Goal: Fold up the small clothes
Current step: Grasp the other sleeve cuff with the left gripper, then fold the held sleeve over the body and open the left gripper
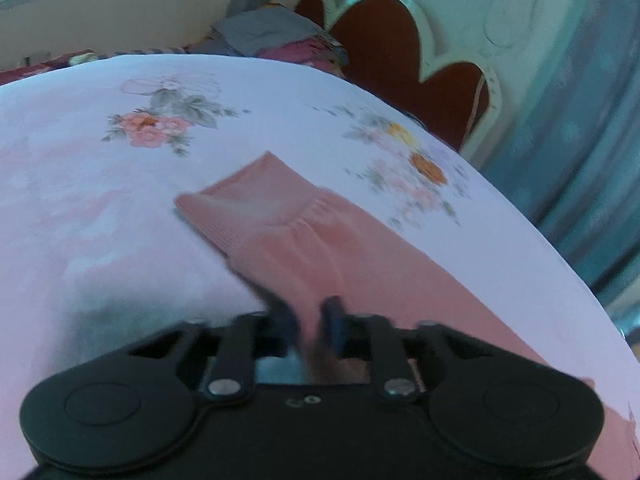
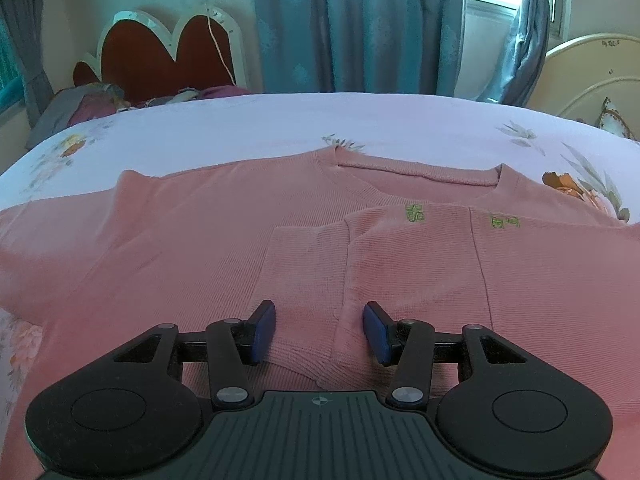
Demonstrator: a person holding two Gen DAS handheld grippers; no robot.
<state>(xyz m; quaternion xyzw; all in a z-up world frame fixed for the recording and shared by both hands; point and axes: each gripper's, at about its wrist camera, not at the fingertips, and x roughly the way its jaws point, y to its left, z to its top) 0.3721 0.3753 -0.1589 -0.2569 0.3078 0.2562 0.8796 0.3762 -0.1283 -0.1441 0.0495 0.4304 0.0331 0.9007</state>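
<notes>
Ribbed pink sweater (image 2: 200, 248) lies flat on the bed (image 2: 280, 120); left claw (image 1: 310, 320) pinches its sleeve, right claw (image 2: 320, 332) gapes halfway just above it.

A bed (image 2: 280, 128) under a floral sheet carries a pink sweater (image 2: 180, 248), apparently spread flat.

dim daylight | window (image 2: 490, 2) glare | left view blurred | edges bowed
</notes>
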